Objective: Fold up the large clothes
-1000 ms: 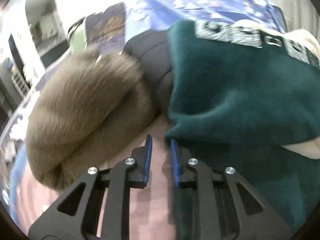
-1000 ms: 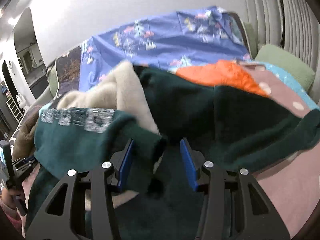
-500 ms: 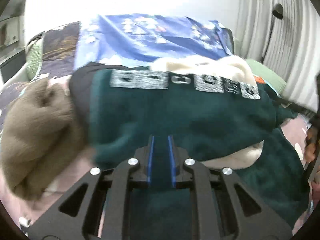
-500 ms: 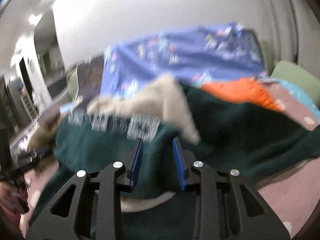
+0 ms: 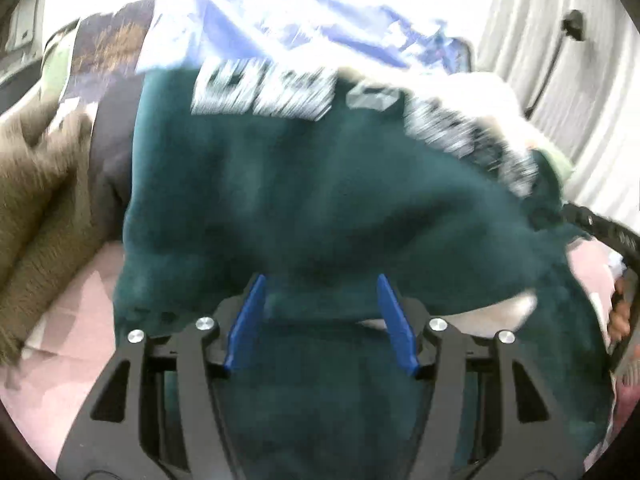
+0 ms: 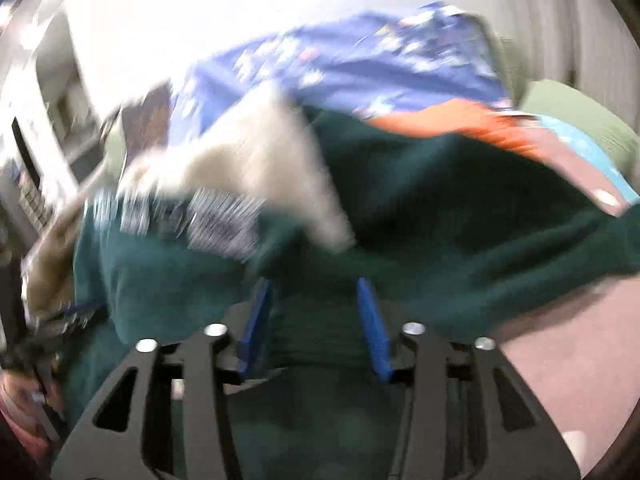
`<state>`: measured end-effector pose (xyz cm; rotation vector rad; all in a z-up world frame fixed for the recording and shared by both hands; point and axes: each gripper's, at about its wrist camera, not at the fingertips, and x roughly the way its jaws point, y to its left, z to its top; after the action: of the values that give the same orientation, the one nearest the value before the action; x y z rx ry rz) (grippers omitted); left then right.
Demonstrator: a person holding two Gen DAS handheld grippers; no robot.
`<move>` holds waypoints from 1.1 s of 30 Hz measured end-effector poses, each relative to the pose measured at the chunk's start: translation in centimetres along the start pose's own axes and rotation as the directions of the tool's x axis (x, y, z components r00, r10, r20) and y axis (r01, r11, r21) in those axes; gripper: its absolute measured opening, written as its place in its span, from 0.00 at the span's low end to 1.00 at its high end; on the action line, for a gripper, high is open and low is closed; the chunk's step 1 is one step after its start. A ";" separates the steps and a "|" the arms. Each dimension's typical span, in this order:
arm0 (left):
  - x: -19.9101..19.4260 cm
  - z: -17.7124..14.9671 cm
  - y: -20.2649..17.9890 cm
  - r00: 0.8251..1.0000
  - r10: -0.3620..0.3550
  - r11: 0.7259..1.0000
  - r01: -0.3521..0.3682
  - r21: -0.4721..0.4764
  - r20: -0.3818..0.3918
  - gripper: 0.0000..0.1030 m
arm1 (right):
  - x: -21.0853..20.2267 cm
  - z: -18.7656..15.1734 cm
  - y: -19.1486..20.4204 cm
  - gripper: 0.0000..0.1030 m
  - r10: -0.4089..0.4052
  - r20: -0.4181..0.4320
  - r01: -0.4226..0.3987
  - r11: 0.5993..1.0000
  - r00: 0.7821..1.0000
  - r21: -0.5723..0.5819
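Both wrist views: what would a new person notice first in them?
First, the green sweater with a white print, which fills the middle of both views and lies folded over on a pink sheet. Behind it hangs a blue cloth, with an orange garment at its right. Brown fur lies left of the sweater.

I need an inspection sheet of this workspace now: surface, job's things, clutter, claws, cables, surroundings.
Surface: pink bed cover, partly bare.
Job's things: dark green fleece sweatshirt with white lettering, folded over, cream lining showing.
Clutter: brown furry garment; orange fabric; blue patterned sheet.
Claws: left claw and right claw both opening, green fleece between the pads, not pinched.
Cables: nothing seen.
Surroundings: white wall; pale curtain; pictures blurred.
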<state>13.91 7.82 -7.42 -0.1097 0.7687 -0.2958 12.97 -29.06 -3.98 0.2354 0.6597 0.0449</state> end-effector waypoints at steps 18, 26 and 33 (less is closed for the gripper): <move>7.6 4.5 -14.3 0.994 -0.109 0.953 0.107 0.283 -0.010 0.64 | -1.0 1.4 -36.1 0.82 -0.350 -0.032 0.240 0.570 0.936 0.786; 9.9 4.6 -14.6 0.995 -0.100 0.946 0.100 0.308 -0.016 0.68 | 2.5 3.2 -37.6 0.15 -0.442 -0.121 0.374 0.546 0.889 0.750; 8.4 4.9 -13.6 0.984 -0.177 0.951 0.174 0.257 -0.014 0.70 | -2.2 5.9 -33.7 0.13 -0.290 0.142 0.081 0.638 0.947 0.766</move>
<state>20.01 -7.74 -6.80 0.0664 0.7064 -0.5617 13.73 -63.33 -5.92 0.9744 0.4053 -0.4770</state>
